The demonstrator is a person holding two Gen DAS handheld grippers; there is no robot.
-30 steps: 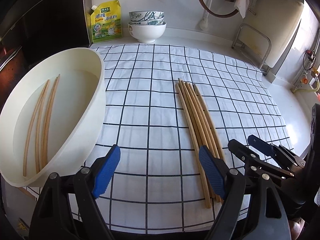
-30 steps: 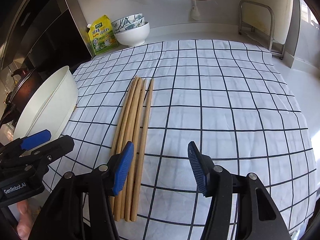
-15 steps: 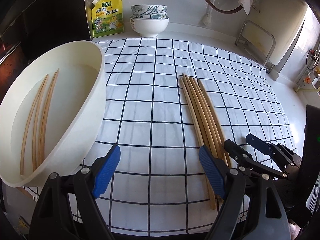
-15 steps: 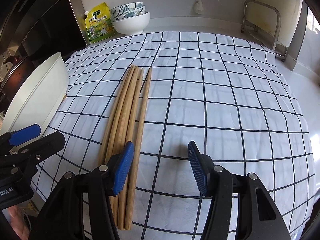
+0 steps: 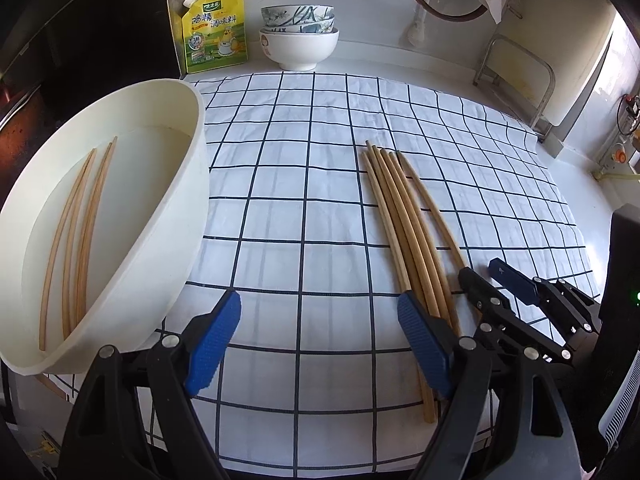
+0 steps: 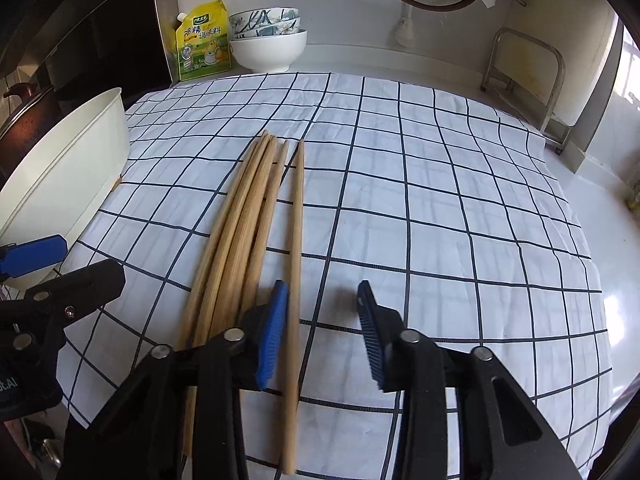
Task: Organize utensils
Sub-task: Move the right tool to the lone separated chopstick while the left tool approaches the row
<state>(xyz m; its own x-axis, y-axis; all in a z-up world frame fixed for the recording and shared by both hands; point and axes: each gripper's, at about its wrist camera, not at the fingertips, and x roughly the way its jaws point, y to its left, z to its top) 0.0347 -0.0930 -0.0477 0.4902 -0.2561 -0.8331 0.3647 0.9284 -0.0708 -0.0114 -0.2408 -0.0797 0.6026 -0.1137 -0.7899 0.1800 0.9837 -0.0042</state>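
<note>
Right gripper [image 6: 322, 330]: jaws closing, still apart; the rightmost chopstick [image 6: 295, 264] lies between them, just inside the left blue pad; the other pad stands clear of it, so nothing is gripped.
Left gripper [image 5: 318, 344]: jaws spread wide over bare cloth, holding nothing; its right pad sits just beside the near ends of the loose sticks.
Loose chopsticks [image 5: 404, 236]: a bundle of wooden sticks flat on the cloth, lying side by side and fanning slightly toward the far end; the rightmost one is a little apart from the rest.
Basin [image 5: 188, 184]: a cream oval tub at the left edge of the cloth, well apart from the bundle.
Sorted chopsticks [image 5: 76, 240]: a few sticks lying lengthwise on the basin's floor.
Cloth [image 5: 304, 184]: white with a dark grid, spread over a pale counter.
Back of counter: a yellow seasoning pouch [image 5: 212, 30] next to stacked bowls [image 5: 298, 38] against the wall.
Far right: a metal rack [image 6: 532, 80] by the wall.
</note>
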